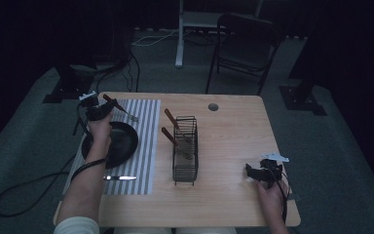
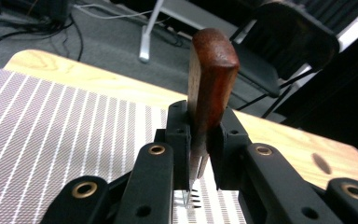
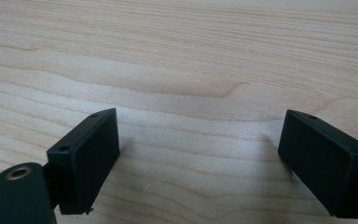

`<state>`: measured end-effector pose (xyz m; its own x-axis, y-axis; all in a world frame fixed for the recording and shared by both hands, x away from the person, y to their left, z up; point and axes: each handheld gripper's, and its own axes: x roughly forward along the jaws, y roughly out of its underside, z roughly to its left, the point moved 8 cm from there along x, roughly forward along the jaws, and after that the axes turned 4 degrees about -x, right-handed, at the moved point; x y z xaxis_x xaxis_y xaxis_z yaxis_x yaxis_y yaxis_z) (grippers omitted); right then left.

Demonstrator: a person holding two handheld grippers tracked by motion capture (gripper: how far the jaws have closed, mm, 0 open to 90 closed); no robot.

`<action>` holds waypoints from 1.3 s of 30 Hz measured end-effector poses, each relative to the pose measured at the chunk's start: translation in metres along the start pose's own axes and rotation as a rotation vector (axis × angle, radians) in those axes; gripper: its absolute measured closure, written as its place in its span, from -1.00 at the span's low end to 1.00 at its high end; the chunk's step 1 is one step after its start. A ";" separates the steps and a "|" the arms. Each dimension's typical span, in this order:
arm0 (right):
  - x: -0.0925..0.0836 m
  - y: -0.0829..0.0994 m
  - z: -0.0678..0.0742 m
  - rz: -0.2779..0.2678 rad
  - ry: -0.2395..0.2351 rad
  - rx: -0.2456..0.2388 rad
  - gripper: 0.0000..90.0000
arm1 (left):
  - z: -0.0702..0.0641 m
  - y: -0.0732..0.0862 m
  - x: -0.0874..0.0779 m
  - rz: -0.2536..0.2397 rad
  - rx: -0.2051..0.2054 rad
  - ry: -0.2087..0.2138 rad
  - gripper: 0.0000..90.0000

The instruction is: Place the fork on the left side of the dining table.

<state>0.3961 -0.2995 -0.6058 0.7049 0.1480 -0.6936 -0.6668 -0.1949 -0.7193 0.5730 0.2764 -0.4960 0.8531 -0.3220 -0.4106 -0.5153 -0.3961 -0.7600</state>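
Fork (image 2: 210,88) clenched in left tongs (image 1: 99,110), arm extended over placemat (image 1: 146,146); right tongs (image 3: 198,158) released, resting low over table (image 1: 233,200).

A light wooden table (image 1: 233,126) with rounded corners stands on a grey carpeted floor (image 1: 331,146). A small round cable hole (image 1: 213,107) sits near its far edge. On the left part lies a grey-and-white striped placemat (image 1: 148,141), its long side running from the far edge toward the near one. A black plate (image 1: 119,144) rests on the placemat, and a silver table knife (image 1: 120,178) lies on the mat just in front of the plate. Near the middle of the table stands a black wire rack (image 1: 185,151), directly on the wood, just right of the placemat. The right part is bare wood grain (image 3: 177,70).
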 end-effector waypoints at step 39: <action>0.000 0.000 0.000 0.000 0.000 0.000 -0.73 | 0.064 0.031 0.005 0.127 -0.337 -0.103 -0.10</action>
<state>0.3961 -0.2995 -0.6058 0.7049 0.1481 -0.6937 -0.6669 -0.1949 -0.7192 0.5663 0.3178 -0.5542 0.7756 -0.3056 -0.5524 -0.6011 -0.6246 -0.4985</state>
